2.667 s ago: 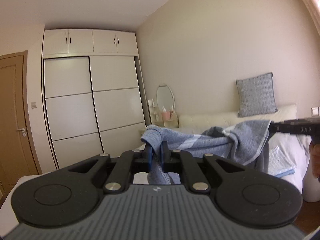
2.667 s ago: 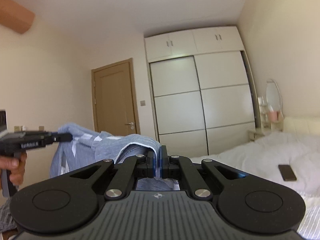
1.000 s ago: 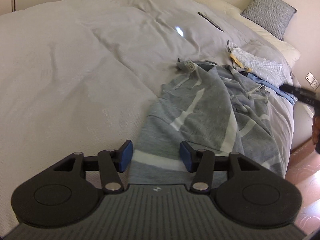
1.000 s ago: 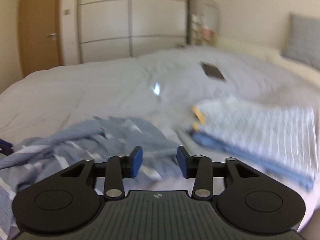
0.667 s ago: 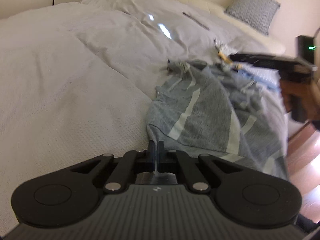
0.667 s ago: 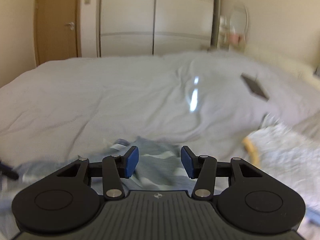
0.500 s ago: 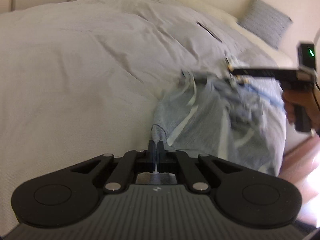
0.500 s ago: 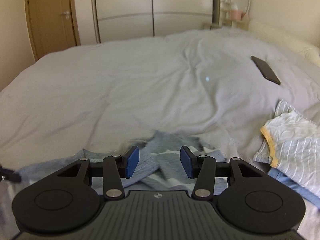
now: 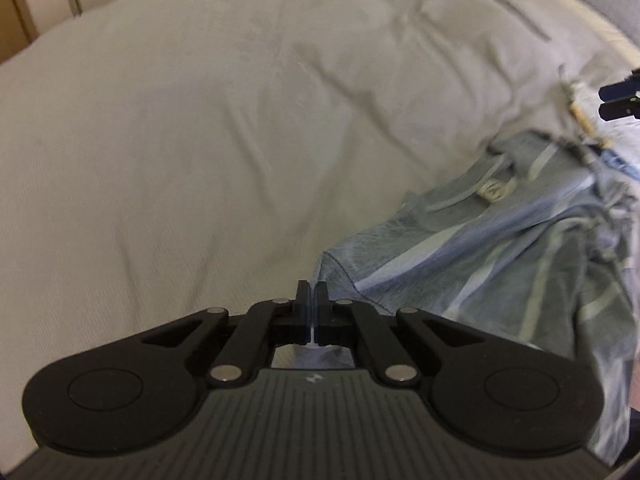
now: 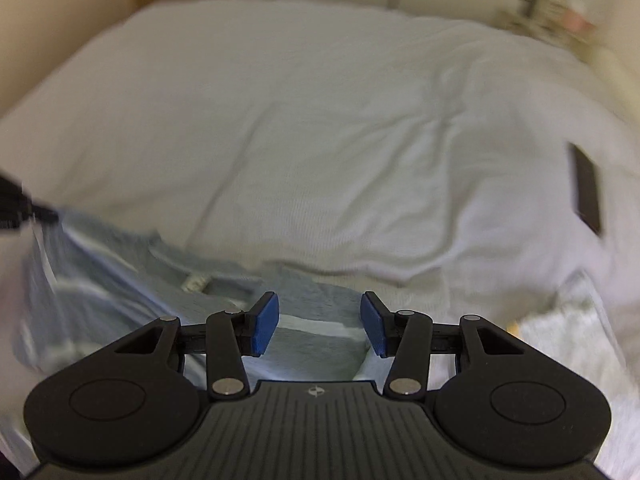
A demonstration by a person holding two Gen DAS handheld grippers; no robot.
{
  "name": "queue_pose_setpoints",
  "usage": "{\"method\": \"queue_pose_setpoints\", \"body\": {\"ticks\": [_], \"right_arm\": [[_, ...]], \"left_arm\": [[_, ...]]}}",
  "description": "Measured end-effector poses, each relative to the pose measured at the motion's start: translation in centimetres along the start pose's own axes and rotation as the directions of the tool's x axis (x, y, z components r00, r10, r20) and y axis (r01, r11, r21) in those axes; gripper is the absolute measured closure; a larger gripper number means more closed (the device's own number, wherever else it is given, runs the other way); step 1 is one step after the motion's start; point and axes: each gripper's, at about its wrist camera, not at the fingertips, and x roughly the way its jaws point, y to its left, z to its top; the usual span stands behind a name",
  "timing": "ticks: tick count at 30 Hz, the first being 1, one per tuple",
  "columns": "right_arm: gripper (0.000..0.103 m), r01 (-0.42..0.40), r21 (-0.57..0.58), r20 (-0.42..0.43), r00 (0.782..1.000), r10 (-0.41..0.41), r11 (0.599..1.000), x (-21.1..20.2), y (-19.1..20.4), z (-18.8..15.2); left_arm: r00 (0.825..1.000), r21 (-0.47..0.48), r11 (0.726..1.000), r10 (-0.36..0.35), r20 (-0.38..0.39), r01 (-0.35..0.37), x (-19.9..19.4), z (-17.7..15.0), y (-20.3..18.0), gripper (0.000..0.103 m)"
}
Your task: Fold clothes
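Shirt: blue-grey shirt with pale stripes, lying rumpled along the near right side of the bed in the left wrist view; its neck label faces up, and its lower part hangs over the bed's edge.
Shirt in right view: the same cloth spreads from the left edge to below the tongs, blurred.
Left gripper: tilted steeply down at the bed, jaws pressed together on a corner of the shirt's edge; a thin fold of cloth shows between the pads and below them.
Left gripper seen from the right: a dark tip at the far left, with the shirt's edge drawn up to it.
Right gripper: pointed down over the shirt's near edge, blue pads spread apart, cloth visible in the gap but neither pad touching it.
Right gripper seen from the left: only two dark fingertips at the right edge, above the shirt's far end.
Other clothes: a white patterned garment with a yellow trim, right of the shirt.
Phone: dark slab lying flat on the cover, well apart from the shirt.
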Motion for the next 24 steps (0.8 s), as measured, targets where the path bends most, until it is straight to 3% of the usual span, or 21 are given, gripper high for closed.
{"method": "queue_pose_setpoints", "body": {"ticks": [4, 9, 12, 16, 24], "right_arm": [[0.055, -0.131, -0.135, -0.093, 0.989, 0.119, 0.982, 7.0, -1.9, 0.3], [0.055, -0.285, -0.232, -0.223, 0.946, 0.234, 0.93, 13.9, -4.3, 1.0], [0.055, -0.377, -0.213, -0.274, 0.908, 0.315, 0.901, 15.5, -5.8, 0.9], [0.055, -0.496, -0.081, -0.311, 0.836, 0.451, 0.864, 16.2, -8.5, 1.0], [0.055, -0.483, -0.011, -0.33, 0.828, 0.453, 0.876, 16.3, -10.8, 1.1]], "left_arm": [[0.997, -0.09, 0.995, 0.042, -0.068, -0.048, 1.3, -0.5, 0.1, 0.103], [0.988, -0.134, 0.985, 0.093, -0.127, -0.11, 1.4, -1.1, -0.9, 0.103], [0.982, -0.151, 0.979, 0.116, -0.151, -0.139, 1.2, -0.9, -1.4, 0.103], [0.977, -0.144, 0.976, 0.137, -0.165, -0.162, 0.9, -0.3, -1.7, 0.103], [0.973, -0.111, 0.982, 0.129, -0.193, -0.153, 1.3, 0.6, -1.4, 0.103]]}}
